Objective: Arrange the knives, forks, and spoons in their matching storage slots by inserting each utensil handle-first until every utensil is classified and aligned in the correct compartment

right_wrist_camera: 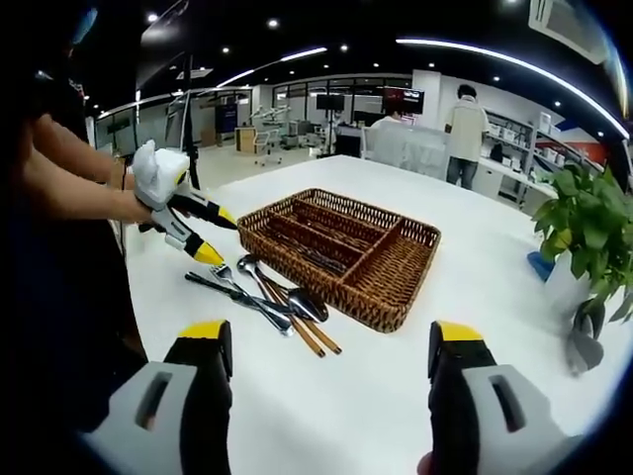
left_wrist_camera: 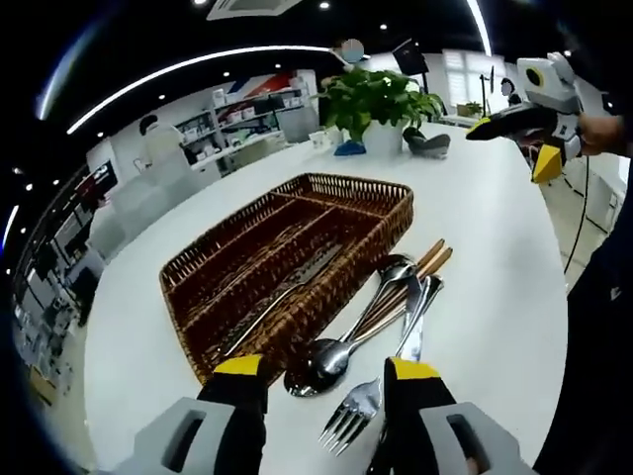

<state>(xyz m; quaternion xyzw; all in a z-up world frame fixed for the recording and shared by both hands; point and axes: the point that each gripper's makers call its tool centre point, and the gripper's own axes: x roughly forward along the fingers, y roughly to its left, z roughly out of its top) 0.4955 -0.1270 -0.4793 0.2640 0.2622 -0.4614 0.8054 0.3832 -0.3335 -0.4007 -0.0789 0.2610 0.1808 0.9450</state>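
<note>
A brown wicker tray (left_wrist_camera: pixel 371 198) with long slots lies on the white table; a silver utensil (left_wrist_camera: pixel 282 297) rests in one slot. Beside its right wall lies a loose pile: spoons (left_wrist_camera: pixel 326 358), a fork (left_wrist_camera: pixel 351 414), a knife (left_wrist_camera: pixel 413 327) and wooden-handled pieces (left_wrist_camera: pixel 433 259). My left gripper (left_wrist_camera: pixel 326 381) is open just short of the pile, the fork tines between its jaws. In the right gripper view the tray (right_wrist_camera: pixel 396 297) and pile (right_wrist_camera: pixel 267 295) sit mid-table. My right gripper (right_wrist_camera: pixel 329 346) is open above bare table, and the left gripper (right_wrist_camera: pixel 213 236) hovers over the pile.
A potted green plant (left_wrist_camera: pixel 376 99) stands at the far end of the table with a dark object (left_wrist_camera: pixel 427 142) beside it. The right gripper (left_wrist_camera: pixel 524 129) is held high at the upper right, in a hand. A person (right_wrist_camera: pixel 465 127) stands far off among desks.
</note>
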